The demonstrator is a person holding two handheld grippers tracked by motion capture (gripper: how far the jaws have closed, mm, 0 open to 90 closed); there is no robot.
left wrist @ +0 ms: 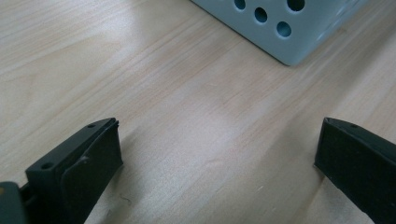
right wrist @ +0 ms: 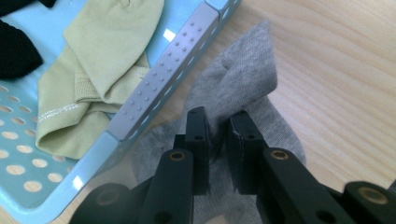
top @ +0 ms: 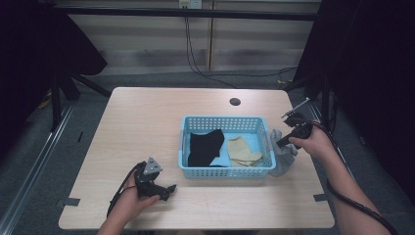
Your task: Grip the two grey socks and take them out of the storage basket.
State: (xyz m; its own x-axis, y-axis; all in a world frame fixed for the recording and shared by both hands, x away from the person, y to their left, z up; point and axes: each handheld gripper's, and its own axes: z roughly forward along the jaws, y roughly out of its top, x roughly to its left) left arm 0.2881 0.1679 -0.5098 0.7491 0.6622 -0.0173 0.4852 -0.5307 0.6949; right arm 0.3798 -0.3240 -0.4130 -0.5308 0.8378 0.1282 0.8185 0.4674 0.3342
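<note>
While the right gripper (right wrist: 218,140) pinches the grey sock (right wrist: 247,88) just outside the blue basket (top: 222,170), it should lift high over the rim. The left gripper (left wrist: 215,158) rests wide apart.

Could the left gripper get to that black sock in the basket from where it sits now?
Probably yes. The left gripper rests open on the table just in front of the basket, whose top is open. The black sock lies uncovered at the basket's left end, so only the low wall needs clearing.

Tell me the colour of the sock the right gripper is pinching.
Grey sock, clearest in the right gripper view.
</note>
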